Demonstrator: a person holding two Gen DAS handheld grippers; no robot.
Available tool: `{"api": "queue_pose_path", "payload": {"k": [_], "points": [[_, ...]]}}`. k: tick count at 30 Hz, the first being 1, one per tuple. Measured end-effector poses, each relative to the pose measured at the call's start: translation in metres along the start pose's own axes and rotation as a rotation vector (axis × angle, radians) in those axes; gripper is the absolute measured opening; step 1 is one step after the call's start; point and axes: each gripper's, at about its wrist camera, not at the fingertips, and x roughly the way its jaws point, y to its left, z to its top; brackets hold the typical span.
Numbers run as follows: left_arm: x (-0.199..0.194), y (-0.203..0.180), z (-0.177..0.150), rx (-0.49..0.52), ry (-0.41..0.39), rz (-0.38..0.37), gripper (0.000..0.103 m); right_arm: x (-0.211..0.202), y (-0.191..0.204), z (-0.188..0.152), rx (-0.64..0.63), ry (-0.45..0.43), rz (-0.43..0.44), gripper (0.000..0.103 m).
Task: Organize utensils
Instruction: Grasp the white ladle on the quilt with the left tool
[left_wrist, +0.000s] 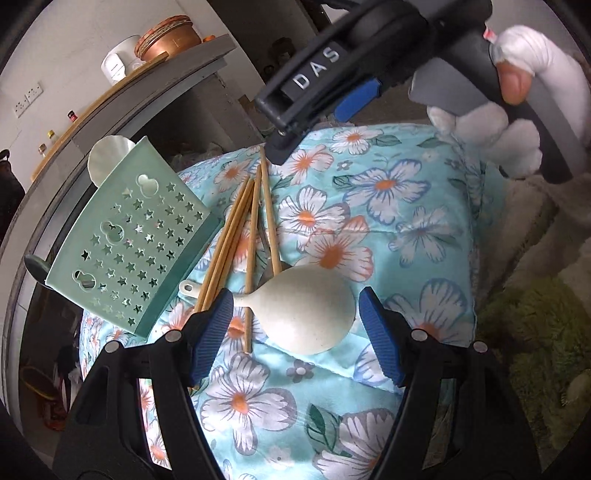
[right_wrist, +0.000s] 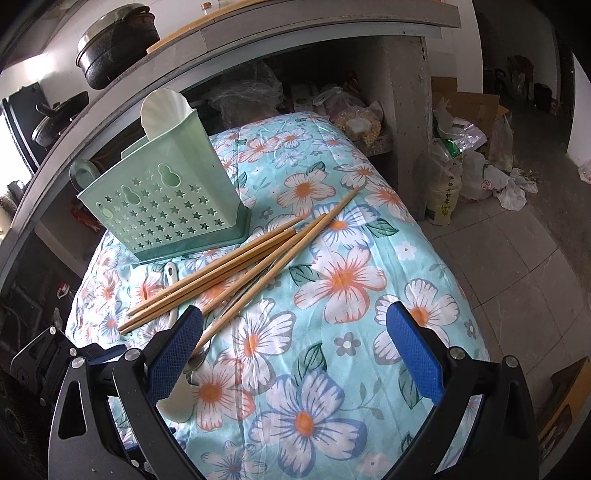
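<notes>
Left gripper (left_wrist: 295, 314) released, jaws straddling cream spoon (left_wrist: 310, 310) on floral cloth (left_wrist: 406, 221); spoon handle runs toward 9 o'clock. Chopsticks (left_wrist: 251, 236), green holder (left_wrist: 136, 236) at 10 o'clock. Right gripper (right_wrist: 295, 350) released, farther.

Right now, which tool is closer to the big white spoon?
Left. The left tool is open around the white spoon. The right tool is open beside it, the spoon lying off its left finger.
</notes>
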Motion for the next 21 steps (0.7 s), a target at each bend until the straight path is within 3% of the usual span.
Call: {"api": "queue_pose_path", "payload": {"k": [3,10,15,21], "points": [[0.009,-0.006,-0.004,0.036,0.024,0.008,0.067,-0.001,-0.001,0.000,0.002,-0.003,-0.003,0.097],[0.020,-0.005,-0.005,0.016,0.019,0.015,0.067,0.000,0.002,-0.001,-0.003,0.003,-0.001,0.097],[0.016,-0.006,-0.003,0.004,-0.008,0.065,0.055,-0.003,0.003,0.000,-0.007,-0.006,-0.003,0.097],[-0.012,0.016,0.004,-0.102,-0.067,0.124,0.043,-0.006,0.003,0.001,-0.007,-0.016,0.000,0.097]]}}
